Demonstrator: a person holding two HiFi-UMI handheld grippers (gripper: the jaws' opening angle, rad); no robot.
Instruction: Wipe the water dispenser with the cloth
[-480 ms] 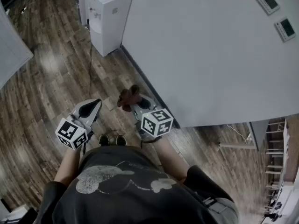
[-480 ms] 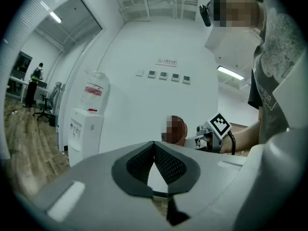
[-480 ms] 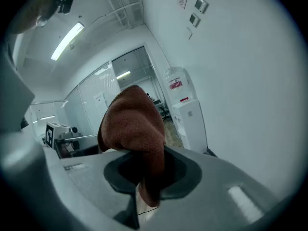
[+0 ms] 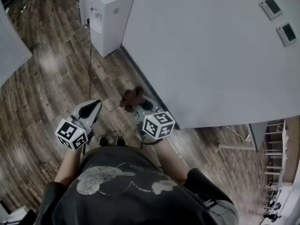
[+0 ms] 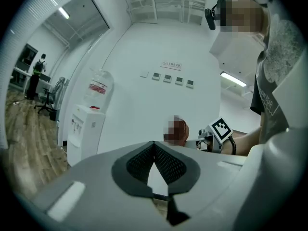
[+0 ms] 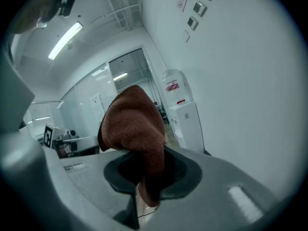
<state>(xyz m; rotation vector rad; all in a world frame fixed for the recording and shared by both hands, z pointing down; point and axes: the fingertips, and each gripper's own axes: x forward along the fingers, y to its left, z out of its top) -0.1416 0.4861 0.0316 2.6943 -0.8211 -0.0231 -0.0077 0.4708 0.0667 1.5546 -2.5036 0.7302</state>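
1 right claw [image 6: 147, 179]: clamped on 1 brown cloth [image 6: 134, 124], bunched above jaws | 1 left claw [image 5: 154, 150]: tips together, empty | 1 white water dispenser [image 4: 110, 18]: on floor [image 4: 47, 83] against wall [image 4: 197, 55], well apart from both claws

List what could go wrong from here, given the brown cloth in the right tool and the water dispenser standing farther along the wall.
1. The right tool pinches only a lower fold of the brown cloth. The bunched bulk above might slip free before it reaches the water dispenser.
2. A dark cord seems to run across the floor from the dispenser toward the person's shoes, a possible trip hazard.
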